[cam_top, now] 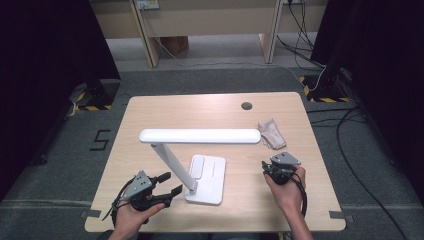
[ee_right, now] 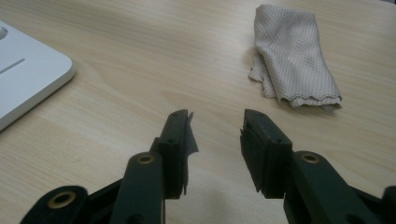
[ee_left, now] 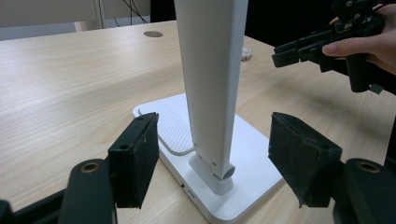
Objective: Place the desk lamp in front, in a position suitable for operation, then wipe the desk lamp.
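Grey carpet is surrounding a light wooden table (cam_top: 150, 112), with desk legs and cables showing at the back of the room.

Left side: the person's left hand (cam_top: 131, 216) is gripping the left gripper (cam_top: 169, 184) near the table's front edge. Its jaws are standing spread wide, nothing between the pads. In the left gripper view, the two black pads (ee_left: 134, 158) are flanking the lamp's upright arm without touching it.

Centre: a white desk lamp (cam_top: 200, 136) is standing on the table. Its flat base (cam_top: 212, 175) is lying just right of the left gripper; the slanted arm (cam_top: 172, 165) is rising from the base's near corner; the long light bar is stretching level above the tabletop. In the left gripper view the arm's hinge (ee_left: 219, 173) is meeting the base between the open jaws.

Right side: the right hand (cam_top: 286, 192) is holding the right gripper (cam_top: 270, 169) well apart from the lamp base. Its jaws are standing partly spread, pinching nothing. In the right gripper view they are pointing over bare wood toward a folded beige cloth (ee_right: 295, 58), which is lying on the table beyond them, near the light bar's right end in the high view.
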A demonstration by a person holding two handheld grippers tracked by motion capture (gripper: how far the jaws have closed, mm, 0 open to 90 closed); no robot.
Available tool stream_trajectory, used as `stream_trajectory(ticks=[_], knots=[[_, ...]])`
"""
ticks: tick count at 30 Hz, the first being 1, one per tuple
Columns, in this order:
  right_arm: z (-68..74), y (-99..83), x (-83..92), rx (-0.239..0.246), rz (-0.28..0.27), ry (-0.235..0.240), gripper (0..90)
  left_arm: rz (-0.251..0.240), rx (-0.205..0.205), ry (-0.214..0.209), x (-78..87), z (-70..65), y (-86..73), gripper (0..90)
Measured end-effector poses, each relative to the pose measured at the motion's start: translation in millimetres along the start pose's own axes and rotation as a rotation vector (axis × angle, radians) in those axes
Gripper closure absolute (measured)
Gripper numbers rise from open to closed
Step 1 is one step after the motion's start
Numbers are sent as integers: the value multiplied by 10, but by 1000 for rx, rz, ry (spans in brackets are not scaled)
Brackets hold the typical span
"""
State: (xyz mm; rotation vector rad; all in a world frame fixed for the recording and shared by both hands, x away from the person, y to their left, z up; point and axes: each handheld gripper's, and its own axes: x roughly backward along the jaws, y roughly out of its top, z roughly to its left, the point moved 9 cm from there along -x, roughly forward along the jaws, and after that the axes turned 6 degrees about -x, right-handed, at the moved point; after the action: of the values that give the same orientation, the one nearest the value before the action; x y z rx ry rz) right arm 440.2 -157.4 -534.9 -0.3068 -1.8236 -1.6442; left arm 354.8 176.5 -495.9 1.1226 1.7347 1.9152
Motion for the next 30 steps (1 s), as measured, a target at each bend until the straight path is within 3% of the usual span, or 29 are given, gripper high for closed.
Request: stream_trajectory(ticks=[9, 12, 17, 21, 25, 30], knots=[[-63, 97, -52, -12, -8, -4, 600, 6, 5, 7, 32, 28, -59, 326], [-165, 214, -131, -30, -19, -12, 580, 11, 12, 7, 22, 54, -92, 328], [-518, 413, -411, -95, 4, -41, 532, 18, 34, 5, -25, 99, -143, 329], [-738, 517, -577, -117, 11, -66, 492, 25, 37, -4, -77, 117, -174, 330], [-871, 522, -708, -123, 44, -76, 453, 31, 45, -11, -113, 127, -229, 333], [-934, 462, -852, -138, 79, -77, 425, 44, 40, -19, -108, 117, -275, 333]])
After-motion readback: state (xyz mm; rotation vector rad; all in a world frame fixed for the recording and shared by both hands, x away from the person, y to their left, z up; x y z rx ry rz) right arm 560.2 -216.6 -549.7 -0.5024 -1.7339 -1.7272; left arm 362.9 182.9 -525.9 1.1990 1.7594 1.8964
